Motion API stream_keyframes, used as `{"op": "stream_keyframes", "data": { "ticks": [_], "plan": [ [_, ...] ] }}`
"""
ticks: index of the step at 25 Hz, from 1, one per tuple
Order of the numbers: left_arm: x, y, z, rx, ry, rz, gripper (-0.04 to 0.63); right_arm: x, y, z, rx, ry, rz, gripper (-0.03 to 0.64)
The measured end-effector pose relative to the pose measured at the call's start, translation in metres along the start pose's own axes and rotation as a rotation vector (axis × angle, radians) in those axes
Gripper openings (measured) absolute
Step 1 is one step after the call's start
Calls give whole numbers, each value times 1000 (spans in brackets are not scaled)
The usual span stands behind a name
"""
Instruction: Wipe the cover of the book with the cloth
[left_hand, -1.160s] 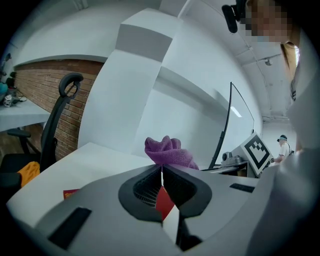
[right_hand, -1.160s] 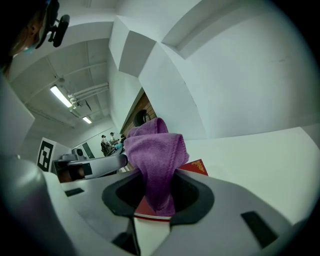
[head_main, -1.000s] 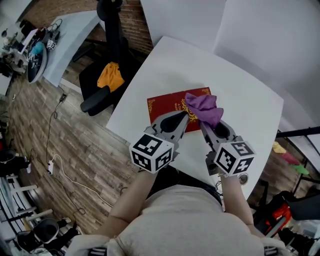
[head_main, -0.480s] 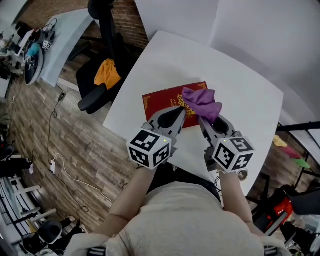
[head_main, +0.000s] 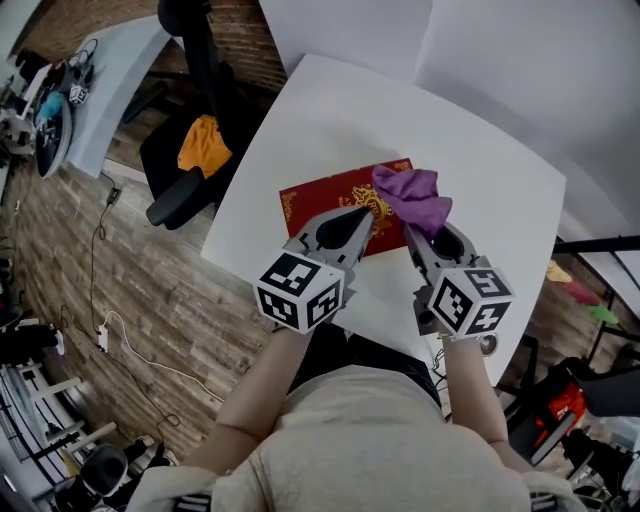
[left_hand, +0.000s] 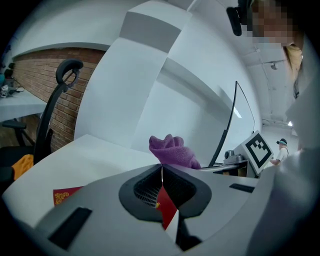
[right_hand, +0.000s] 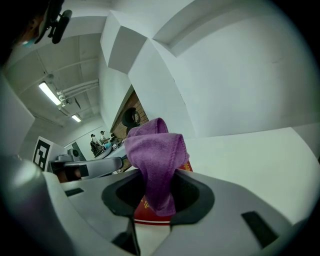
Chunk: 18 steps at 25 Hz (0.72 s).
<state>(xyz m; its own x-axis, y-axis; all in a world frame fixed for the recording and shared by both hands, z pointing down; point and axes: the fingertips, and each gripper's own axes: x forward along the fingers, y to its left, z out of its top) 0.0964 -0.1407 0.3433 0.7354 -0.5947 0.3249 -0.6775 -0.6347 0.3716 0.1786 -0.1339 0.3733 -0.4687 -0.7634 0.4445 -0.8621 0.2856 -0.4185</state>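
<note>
A white square tabletop (head_main: 330, 110) fills most of the head view, with wood-plank flooring (head_main: 120, 300) and a black office chair (head_main: 165, 195) carrying an orange bundle (head_main: 203, 145) off its left side. Towards the near edge of the tabletop lies a flat red book with gold ornament on its cover (head_main: 320, 197), set at a slight slant, its long side running left to right. The left gripper (head_main: 366, 212), grey with a marker cube at its rear, reaches in from the near side; its jaws are pressed together with only a thin seam between the tips and nothing caught in them. The tips rest over the book's cover near the middle, and the red cover shows through the opening behind them; whether they press down on it cannot be told. The right gripper (head_main: 415, 232) comes in just beside it, and its jaws are clenched on a crumpled purple microfibre cloth (right_hand: 156, 150). The cloth rises in a bunch above the tips and hangs down through the gap behind them. It sits over the right end of the book, hiding that end of the cover. Below the hanging fold, the book's near edge shows directly under the right jaws.
</note>
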Motion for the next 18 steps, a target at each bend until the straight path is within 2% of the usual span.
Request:
{"op": "stream_keyframes", "data": {
  "ticks": [8, 18],
  "plan": [
    [17, 20, -2, -15, 15, -3, 23, 22, -16, -4, 33, 39, -76, 152],
    [41, 40, -5, -45, 53, -28, 23, 50, -35, -6, 56, 85, -129, 152]
  ]
}}
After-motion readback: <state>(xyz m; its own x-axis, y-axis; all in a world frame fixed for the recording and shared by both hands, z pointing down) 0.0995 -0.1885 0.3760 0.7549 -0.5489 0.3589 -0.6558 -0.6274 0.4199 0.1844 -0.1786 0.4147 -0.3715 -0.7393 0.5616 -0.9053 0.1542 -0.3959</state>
